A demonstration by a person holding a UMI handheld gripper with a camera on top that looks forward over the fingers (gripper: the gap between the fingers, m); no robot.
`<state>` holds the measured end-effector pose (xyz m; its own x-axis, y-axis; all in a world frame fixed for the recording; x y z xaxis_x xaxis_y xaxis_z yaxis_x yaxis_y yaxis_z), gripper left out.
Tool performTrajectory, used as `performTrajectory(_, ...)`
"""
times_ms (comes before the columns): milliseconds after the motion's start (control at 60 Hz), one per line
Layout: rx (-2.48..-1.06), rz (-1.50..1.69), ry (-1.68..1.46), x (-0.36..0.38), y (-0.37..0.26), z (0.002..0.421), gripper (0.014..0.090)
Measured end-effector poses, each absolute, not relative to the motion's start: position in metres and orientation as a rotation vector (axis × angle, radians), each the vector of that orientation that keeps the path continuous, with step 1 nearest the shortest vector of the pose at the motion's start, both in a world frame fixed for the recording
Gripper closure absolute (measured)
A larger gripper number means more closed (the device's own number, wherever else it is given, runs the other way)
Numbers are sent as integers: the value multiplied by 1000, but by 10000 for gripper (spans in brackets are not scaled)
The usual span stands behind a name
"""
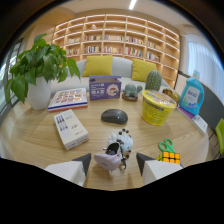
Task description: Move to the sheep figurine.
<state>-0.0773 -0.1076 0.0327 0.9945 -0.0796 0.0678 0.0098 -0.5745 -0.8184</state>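
Two fingertips of the gripper stand apart with nothing clamped, and the sheep figurine lies on the table between and just ahead of them, its long axis running near-left to far-right toward the mouse.

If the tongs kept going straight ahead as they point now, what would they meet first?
Most likely the small white-and-black sheep figurine, which stands between the open tongs and just ahead; the dark grey computer mouse lies beyond.

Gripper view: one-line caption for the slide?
Open gripper with the sheep figurine between its fingertips, computer mouse and yellow tub beyond.
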Motion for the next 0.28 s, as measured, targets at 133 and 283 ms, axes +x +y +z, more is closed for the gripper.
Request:
performTrajectory(133,-2183,-115,53,-77,-108,32,188)
performTrajectory(283,-2182,-126,40,-76,-109,31,189)
